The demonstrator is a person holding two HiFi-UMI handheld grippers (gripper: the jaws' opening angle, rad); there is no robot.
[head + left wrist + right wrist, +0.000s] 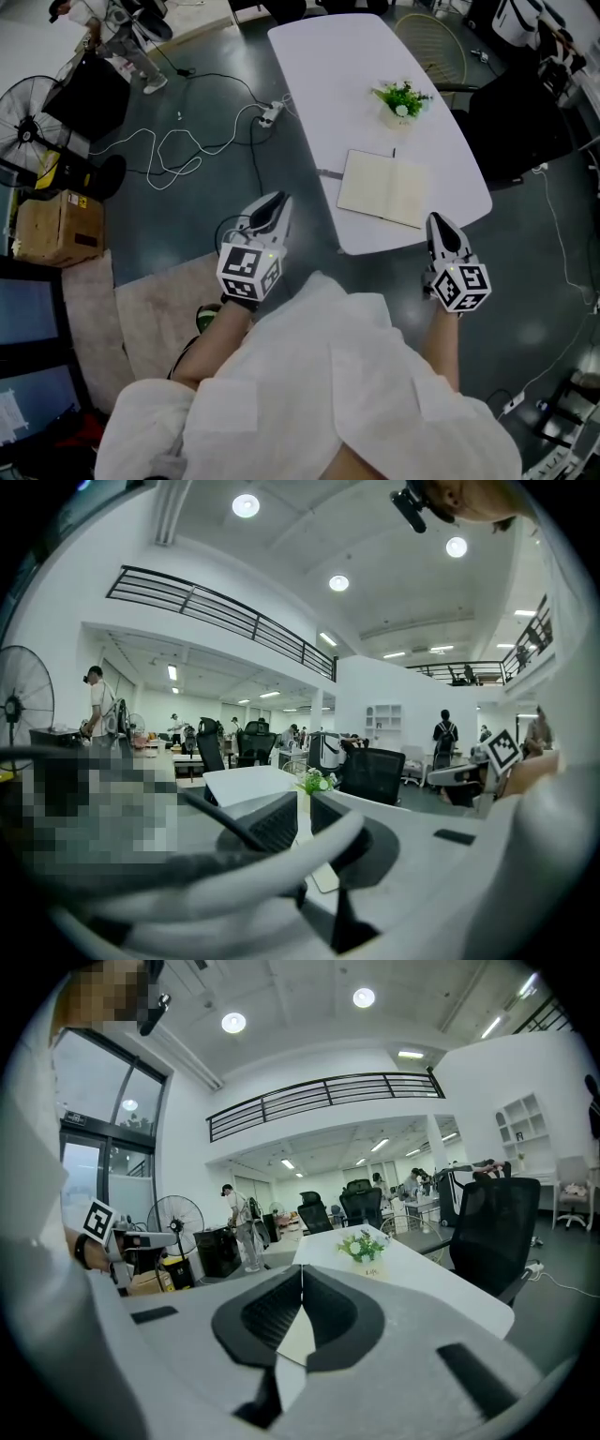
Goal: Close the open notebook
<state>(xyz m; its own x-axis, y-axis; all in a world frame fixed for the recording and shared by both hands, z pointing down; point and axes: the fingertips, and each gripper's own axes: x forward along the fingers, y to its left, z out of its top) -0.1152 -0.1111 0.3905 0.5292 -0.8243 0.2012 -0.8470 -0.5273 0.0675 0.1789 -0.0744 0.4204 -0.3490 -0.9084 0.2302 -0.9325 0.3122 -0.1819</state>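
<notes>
An open notebook (382,187) with blank cream pages lies flat near the front end of the white table (337,66). My left gripper (274,202) hovers over the floor to the left of the table's front corner, short of the notebook. Its jaws stand close together with only a thin slit and nothing between them (305,799). Just off the table's front right corner is my right gripper (438,223), below the notebook's right page. That right gripper (301,1267) is shut and holds nothing. Both point along the table.
A small potted plant (401,101) stands on the table beyond the notebook. Black office chairs (511,131) sit along the table's right side. Cables (187,141), a fan (23,122) and a cardboard box (56,225) are on the floor at the left.
</notes>
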